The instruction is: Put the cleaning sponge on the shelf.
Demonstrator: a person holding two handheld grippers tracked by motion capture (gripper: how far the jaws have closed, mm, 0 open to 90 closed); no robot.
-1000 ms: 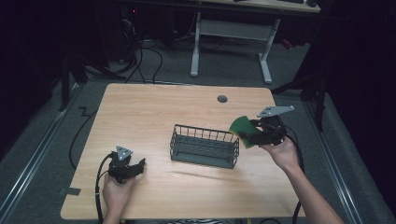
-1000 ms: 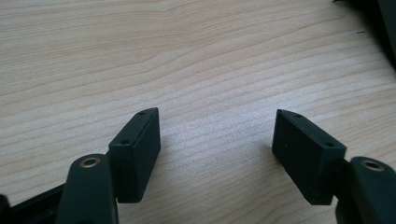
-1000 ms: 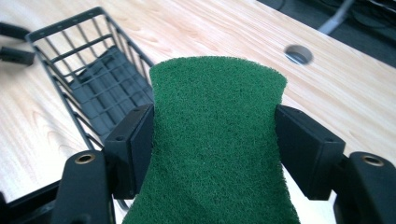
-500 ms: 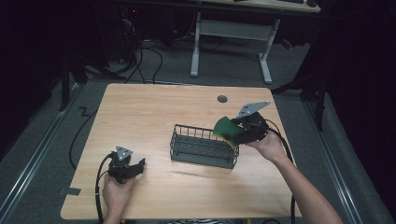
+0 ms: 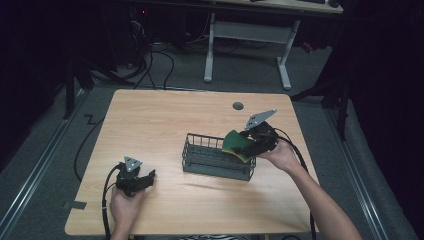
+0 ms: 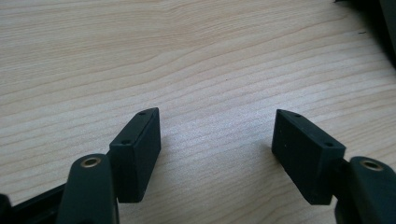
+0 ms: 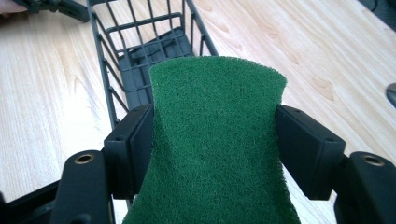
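Note:
My right gripper [image 5: 250, 144] is shut on a green scouring sponge [image 5: 236, 144] with a yellow underside, held over the right end of a dark wire basket [image 5: 217, 157]. In the right gripper view the sponge [image 7: 217, 144] bulges between the two jaws, and the basket [image 7: 140, 56] lies just beyond and below it. Near the table's front left, my left gripper [image 5: 146, 179] rests low over the wood. Its jaws stand wide apart with bare tabletop [image 6: 210, 93] between them.
The wooden table [image 5: 150, 125] has a round cable hole [image 5: 238, 106] at the back right. Cables trail from both grippers. A second desk's white legs [image 5: 210, 45] and cables on the floor lie beyond the far edge.
My right gripper has carried the sponge leftward and lower, from beside the basket's right end to over it. The left gripper has stayed put.

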